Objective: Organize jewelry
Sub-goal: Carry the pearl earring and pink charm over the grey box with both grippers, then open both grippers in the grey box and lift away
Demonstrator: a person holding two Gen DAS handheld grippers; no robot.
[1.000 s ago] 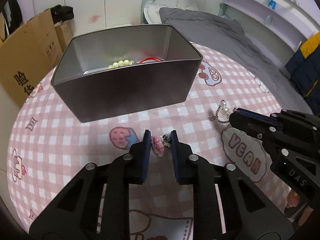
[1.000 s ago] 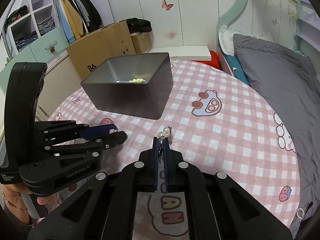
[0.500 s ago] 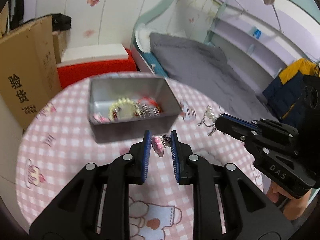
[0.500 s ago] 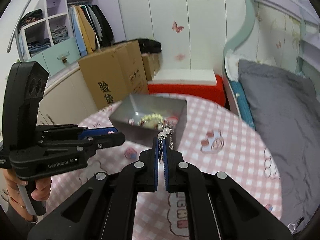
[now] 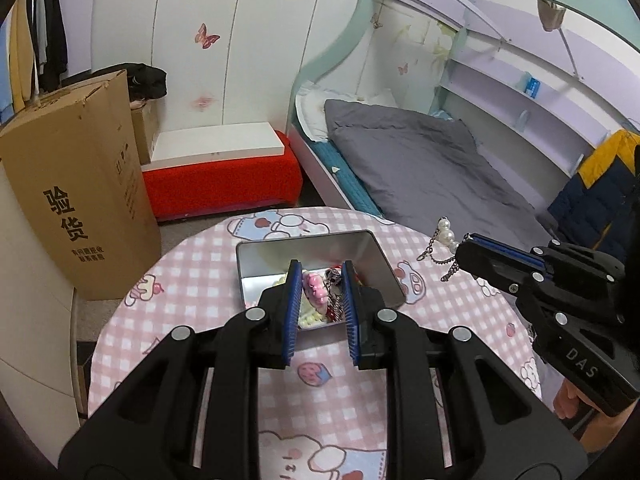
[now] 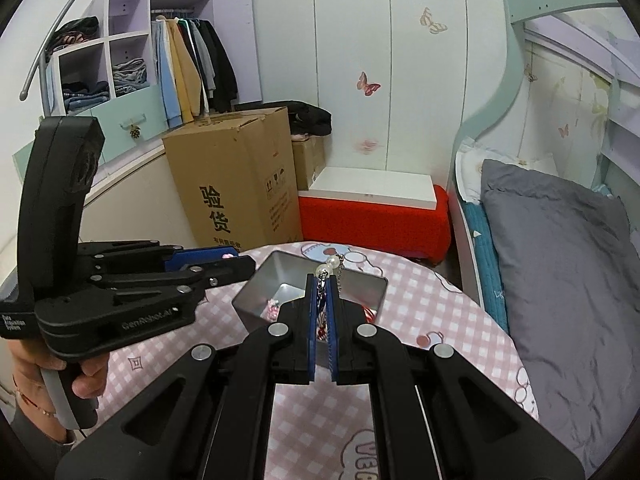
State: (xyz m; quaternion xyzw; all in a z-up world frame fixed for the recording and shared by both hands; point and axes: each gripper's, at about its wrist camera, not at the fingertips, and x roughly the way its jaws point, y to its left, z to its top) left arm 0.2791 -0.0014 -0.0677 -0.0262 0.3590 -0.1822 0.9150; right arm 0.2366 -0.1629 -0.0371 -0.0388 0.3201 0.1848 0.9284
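A grey metal tin (image 5: 384,264) stands on the round pink checked table (image 5: 192,264), with pearl beads and red jewelry inside. My left gripper (image 5: 320,276) is shut on a pink charm (image 5: 314,290) with a metal clasp and holds it high above the tin. My right gripper (image 6: 321,280) is shut on a pearl chain (image 6: 328,267) and hangs over the tin (image 6: 256,296). In the left wrist view the right gripper (image 5: 460,248) is to the right of the tin, the pearl chain (image 5: 444,236) dangling from its tip.
A large cardboard box (image 5: 76,184) stands left of the table. A red bench (image 5: 224,176) with a white top is behind it. A bed with grey bedding (image 5: 432,168) lies to the right. A wardrobe with clothes (image 6: 188,68) is at the back left.
Both grippers have risen well above the table with their pieces and now hang over the tin, which looks smaller and is seen from above.
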